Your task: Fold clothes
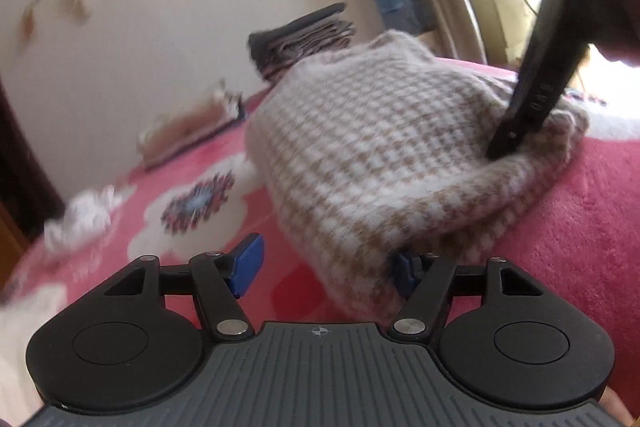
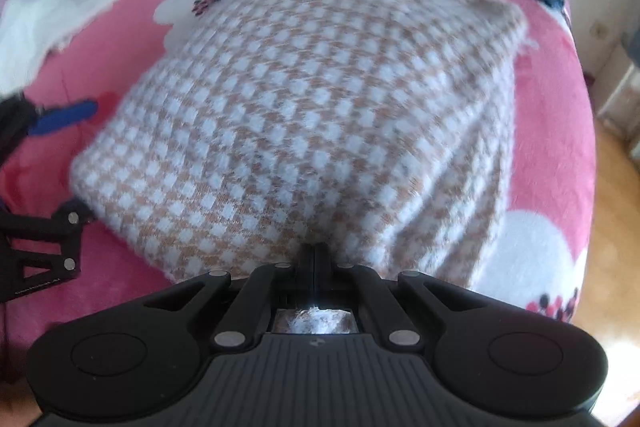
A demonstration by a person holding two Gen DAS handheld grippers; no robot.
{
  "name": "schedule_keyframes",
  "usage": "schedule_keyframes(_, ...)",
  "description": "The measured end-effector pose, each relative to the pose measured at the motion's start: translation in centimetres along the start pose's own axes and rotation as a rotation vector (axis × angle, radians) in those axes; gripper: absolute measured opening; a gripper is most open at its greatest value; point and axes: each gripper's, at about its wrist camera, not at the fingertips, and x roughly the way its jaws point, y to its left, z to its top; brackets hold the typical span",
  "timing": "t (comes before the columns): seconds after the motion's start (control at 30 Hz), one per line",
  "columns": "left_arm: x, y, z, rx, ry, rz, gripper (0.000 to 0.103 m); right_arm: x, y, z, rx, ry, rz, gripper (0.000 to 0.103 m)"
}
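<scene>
Sweater (image 2: 304, 115), checked tan and white, lay folded on the pink blanket (image 2: 560, 147) of a bed. Right claw (image 2: 315, 259) sat pressed together against the sweater's near edge. Left claw (image 1: 324, 269) stood apart at its corner, gripping nothing.

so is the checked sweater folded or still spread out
Folded: the checked sweater lies as a compact, thick rectangle on the pink blanket, with doubled layers showing at its near edge and no sleeves sticking out.
</scene>
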Motion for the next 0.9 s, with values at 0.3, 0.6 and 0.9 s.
schedule_keyframes(0.3, 0.2, 2.5, -1.2, -0.052, 0.025, -0.078, 0.067, -0.5, -0.8, -0.1, -0.003, -0.003, 0.023, 0.000)
schedule_keyframes(0.6, 0.0, -0.9, -0.1, 0.014, -0.015, -0.095, 0.074, -1.0, -2.2, -0.1, 0.073, 0.003, 0.060, 0.000)
schedule_keyframes(0.9, 0.0, 2.7, -0.5, -0.090, 0.071, -0.192, 0.074, -2.8, -3.7, -1.5, 0.182, -0.049, 0.098, 0.000)
